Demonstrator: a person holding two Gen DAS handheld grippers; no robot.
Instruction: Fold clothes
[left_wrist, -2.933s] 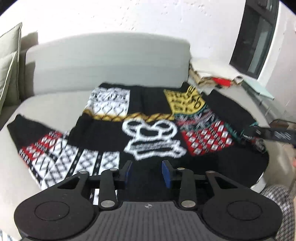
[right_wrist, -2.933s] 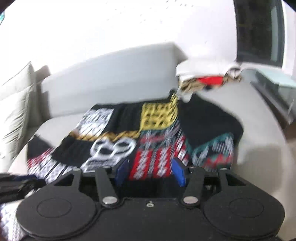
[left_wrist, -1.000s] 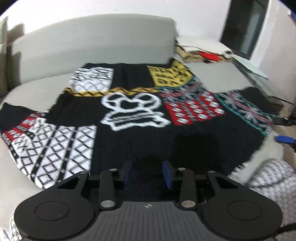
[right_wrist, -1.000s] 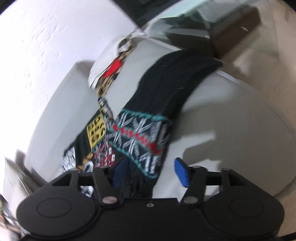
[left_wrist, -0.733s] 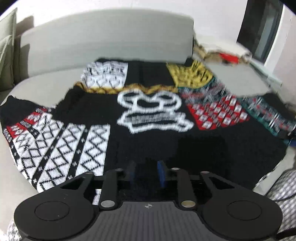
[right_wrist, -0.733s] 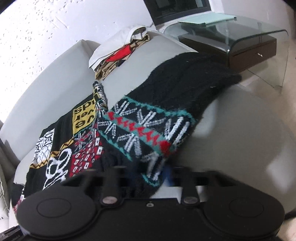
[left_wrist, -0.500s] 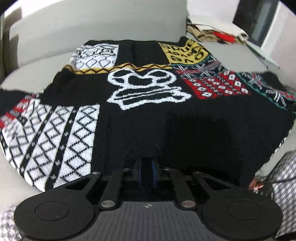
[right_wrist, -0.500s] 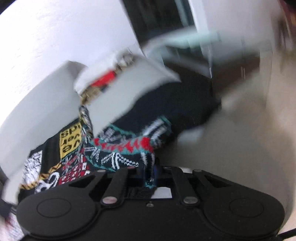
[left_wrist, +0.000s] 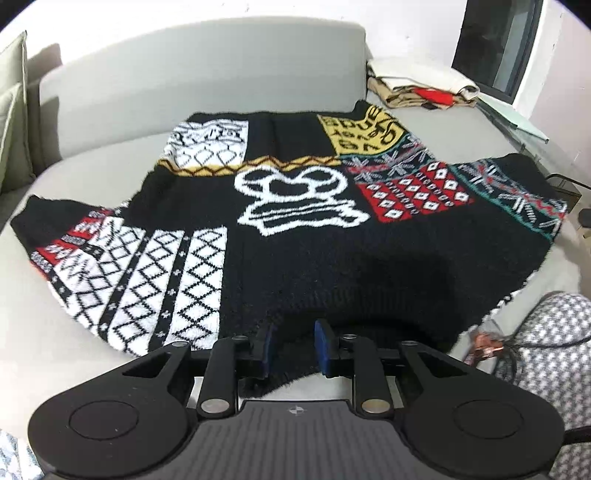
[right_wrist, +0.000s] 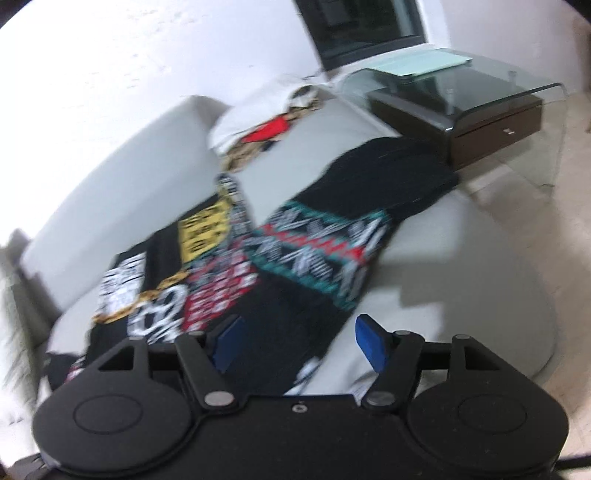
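Currently the black patchwork knit sweater (left_wrist: 295, 206) lies spread flat on the seat of a light grey sofa (left_wrist: 207, 74), front panel up, with a white skull-like motif at its centre, white lattice panels on one sleeve, a yellow lettered patch and a red diamond patch. The far sleeve, banded in teal, red and white, extends toward the sofa's end (right_wrist: 332, 236).

The left gripper (left_wrist: 294, 343) sits at the near hem of the sweater. Its blue-padded fingers (left_wrist: 266, 341) are spread apart, with the black hem fabric lying between them but not pinched.

The right gripper (right_wrist: 299, 341) is positioned over the sweater's side edge near the banded sleeve. Its fingers (right_wrist: 369, 341) are spread wide and grip nothing; the view is motion-blurred.

Folded clothes (left_wrist: 421, 88) in white, tan and red are stacked at the far corner of the seat. A glass side table (right_wrist: 480, 92) stands beside the sofa's end, with a dark box beneath its top.
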